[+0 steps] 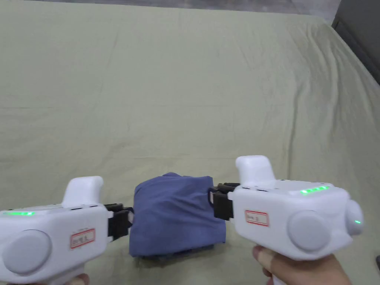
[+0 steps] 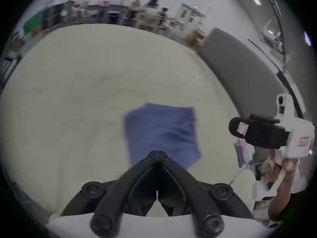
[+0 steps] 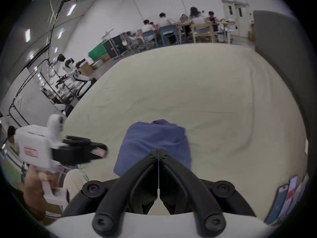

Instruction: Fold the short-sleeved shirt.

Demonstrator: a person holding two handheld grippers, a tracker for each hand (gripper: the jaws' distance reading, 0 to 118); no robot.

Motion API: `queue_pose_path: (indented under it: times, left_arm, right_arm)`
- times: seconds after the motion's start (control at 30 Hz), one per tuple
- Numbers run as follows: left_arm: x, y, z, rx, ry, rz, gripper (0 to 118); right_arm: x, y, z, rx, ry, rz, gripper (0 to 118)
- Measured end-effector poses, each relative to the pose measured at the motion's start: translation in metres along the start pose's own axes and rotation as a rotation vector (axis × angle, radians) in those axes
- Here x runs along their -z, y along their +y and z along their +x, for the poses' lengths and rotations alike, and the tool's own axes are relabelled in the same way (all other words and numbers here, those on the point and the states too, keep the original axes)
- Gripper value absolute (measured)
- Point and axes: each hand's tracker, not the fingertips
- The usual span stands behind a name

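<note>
We see a soft, light blue cotton short-sleeved shirt [image 1: 177, 215], folded square on the pale green bed sheet [image 1: 185, 92]. Left tongs [image 2: 157, 153] and right tongs [image 3: 158, 151] are pressed together, empty, at nine and three o'clock. We judge it limp; grip corners.

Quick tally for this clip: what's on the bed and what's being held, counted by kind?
Blue folded shirt: 1
Handheld grippers: 2, the left gripper and the right gripper, both with jaws closed and empty
Green bed sheet: 1
Total: 4
</note>
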Motion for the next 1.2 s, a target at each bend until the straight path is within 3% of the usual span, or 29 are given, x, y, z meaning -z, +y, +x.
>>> queue_pose_path:
  times: [0.07, 0.13, 0.17, 0.23, 0.27, 0.37, 0.4, 0.43, 0.47, 0.5, 0.53, 0.6, 0.83, 0.87, 0.9, 0.93, 1.07, 1.2]
  left_arm:
    - [-0.002, 0.0, -0.016, -0.035, 0.038, 0.003, 0]
    - [0.001, -0.001, -0.028, -0.086, 0.041, -0.012, 0]
    - [0.003, -0.001, -0.029, -0.091, 0.044, -0.016, 0]
    - [0.009, -0.004, -0.026, -0.087, 0.051, -0.021, 0]
    - [0.012, -0.004, -0.025, -0.086, 0.052, -0.025, 0]
    - [0.02, -0.006, -0.014, -0.077, 0.04, -0.033, 0]
    - [0.024, -0.006, -0.012, -0.068, 0.032, -0.022, 12]
    - [0.026, -0.007, -0.009, -0.045, 0.017, 0.005, 69]
    - [0.03, -0.006, -0.005, -0.023, 0.023, 0.019, 117]
    - [0.037, -0.004, -0.002, -0.005, 0.044, 0.001, 118]
    - [0.041, -0.014, 0.001, 0.008, 0.036, -0.066, 118]
    - [0.056, -0.014, 0.008, 0.008, 0.005, 0.001, 118]
    - [0.116, -0.011, 0.018, -0.029, -0.069, -0.213, 118]
    - [0.12, -0.011, 0.02, -0.026, -0.086, -0.205, 105]
    - [0.121, -0.011, 0.02, -0.017, -0.094, -0.164, 68]
    - [0.118, -0.012, 0.02, -0.023, -0.036, -0.142, 50]
    - [0.104, -0.011, 0.017, -0.023, -0.063, -0.133, 41]
    - [0.077, -0.002, -0.004, -0.055, -0.079, -0.101, 37]
  right_arm:
    - [0.038, -0.003, -0.002, -0.044, -0.066, -0.082, 3]
    - [0.08, -0.018, -0.006, -0.175, -0.239, -0.199, 3]
    - [0.099, -0.027, -0.003, -0.206, -0.274, -0.272, 3]
    - [0.122, -0.043, 0.01, -0.084, -0.243, -0.373, 3]
    - [0.115, -0.043, 0.012, -0.037, -0.223, -0.276, 3]
    - [0.106, -0.034, 0.015, -0.034, -0.206, -0.273, 3]
    - [0.108, -0.034, 0.018, -0.027, -0.2, -0.276, 3]
    - [0.105, -0.034, 0.019, -0.019, -0.191, -0.281, 3]
    - [0.104, -0.034, 0.021, -0.008, -0.184, -0.279, 3]
    - [0.104, -0.034, 0.022, 0.004, -0.18, -0.277, 3]
    - [0.104, -0.034, 0.021, 0.01, -0.18, -0.275, 3]
    - [0.104, -0.037, 0.021, 0.01, -0.181, -0.269, 3]
    - [0.102, -0.038, 0.024, 0.035, -0.168, -0.256, 3]
    - [0.102, -0.038, 0.025, 0.038, -0.167, -0.254, 3]
    - [0.102, -0.039, 0.025, 0.045, -0.167, -0.251, 3]
    - [0.1, -0.039, 0.026, 0.056, -0.163, -0.244, 3]
    - [0.086, -0.032, 0.011, 0.076, -0.186, -0.221, 3]
    - [0.074, -0.008, -0.031, 0.068, -0.247, -0.137, 4]
